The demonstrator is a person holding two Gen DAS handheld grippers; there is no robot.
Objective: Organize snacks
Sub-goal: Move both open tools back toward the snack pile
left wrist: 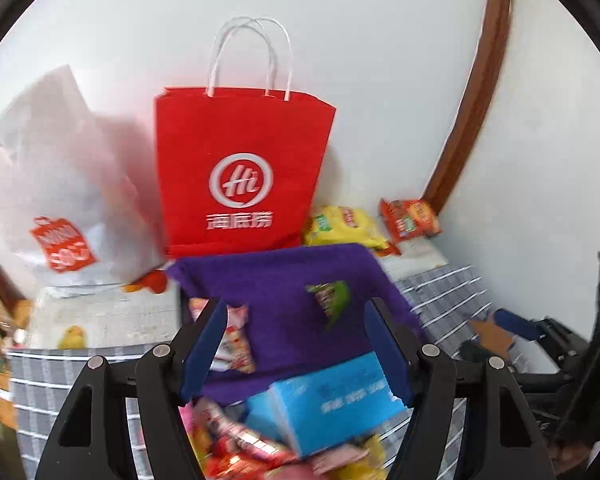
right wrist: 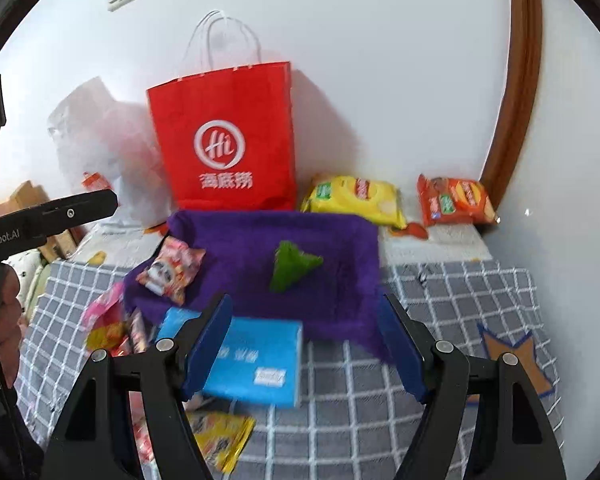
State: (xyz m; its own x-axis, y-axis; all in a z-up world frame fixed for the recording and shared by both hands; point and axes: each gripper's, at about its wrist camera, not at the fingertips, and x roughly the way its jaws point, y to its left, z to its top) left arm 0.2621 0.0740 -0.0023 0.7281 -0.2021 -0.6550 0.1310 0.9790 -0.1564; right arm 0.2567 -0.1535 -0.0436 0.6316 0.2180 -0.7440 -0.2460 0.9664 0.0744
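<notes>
The left gripper (left wrist: 296, 344) is held with its jaws apart and nothing is pinched between them; a purple basket (left wrist: 284, 280) is seen just past its tips, with a green snack (left wrist: 330, 300) and a pink snack (left wrist: 236, 340) inside. The right gripper (right wrist: 304, 344) is also held apart and empty, with a blue box (right wrist: 256, 364) lying by its left finger. A red paper bag (right wrist: 224, 140), a yellow packet (right wrist: 356, 198) and an orange packet (right wrist: 454, 200) are seen beyond the basket.

Checked bedcover (right wrist: 440, 300) under purple tray (right wrist: 340, 240), red bag (right wrist: 228, 136), blue box (right wrist: 256, 360) (snack packets alongside).
</notes>
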